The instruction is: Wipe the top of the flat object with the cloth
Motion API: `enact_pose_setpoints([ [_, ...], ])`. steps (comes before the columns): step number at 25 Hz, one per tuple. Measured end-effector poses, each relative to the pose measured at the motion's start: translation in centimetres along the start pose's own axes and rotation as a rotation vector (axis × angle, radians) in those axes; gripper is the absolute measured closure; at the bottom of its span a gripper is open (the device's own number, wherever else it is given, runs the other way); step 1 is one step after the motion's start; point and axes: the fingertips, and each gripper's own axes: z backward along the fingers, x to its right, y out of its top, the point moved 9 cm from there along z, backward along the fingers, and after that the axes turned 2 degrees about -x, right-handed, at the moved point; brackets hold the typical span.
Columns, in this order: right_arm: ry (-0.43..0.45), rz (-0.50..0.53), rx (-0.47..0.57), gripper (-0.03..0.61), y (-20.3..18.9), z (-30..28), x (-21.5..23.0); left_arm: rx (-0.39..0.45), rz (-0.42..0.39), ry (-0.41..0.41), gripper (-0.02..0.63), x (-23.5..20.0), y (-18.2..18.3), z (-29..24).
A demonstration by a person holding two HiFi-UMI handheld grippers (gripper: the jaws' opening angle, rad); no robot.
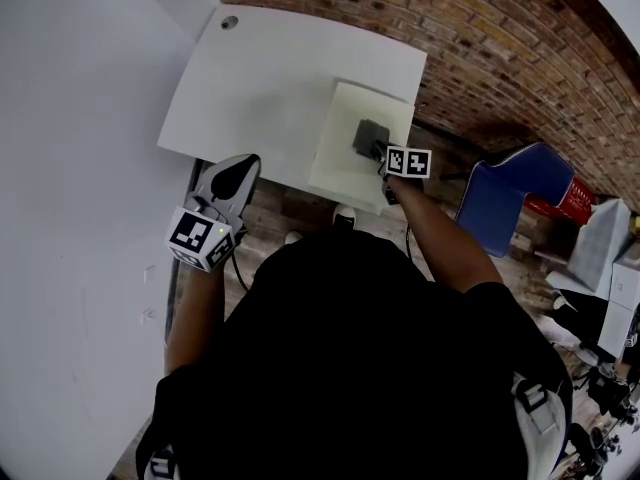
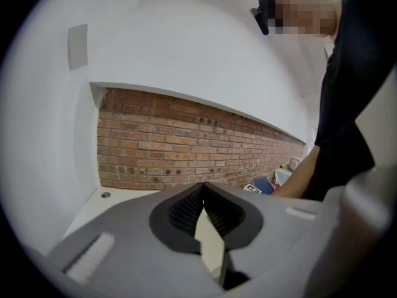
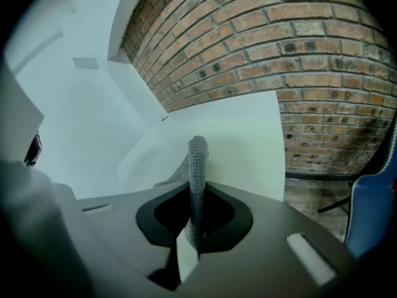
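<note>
A pale flat board lies on the white table near its front right corner. A dark grey cloth rests on the board's top. My right gripper is shut on the grey cloth, which stands up between its jaws over the board. My left gripper hovers at the table's front edge, left of the board, shut with nothing in it. In the left gripper view the left gripper's jaws meet, with the table beyond.
A red brick wall runs behind the table and a white wall stands at the left. A blue chair is at the right on the wood floor. A small round hole marks the table's far left corner.
</note>
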Motion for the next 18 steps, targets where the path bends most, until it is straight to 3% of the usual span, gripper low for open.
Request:
enact_pose_setpoints([
  [18, -0.074, -0.051, 0.023, 0.569, -1.3, 2.5, 4.6, 0.021, -0.009, -0.043, 0.612, 0.3, -0.1, -2.4],
])
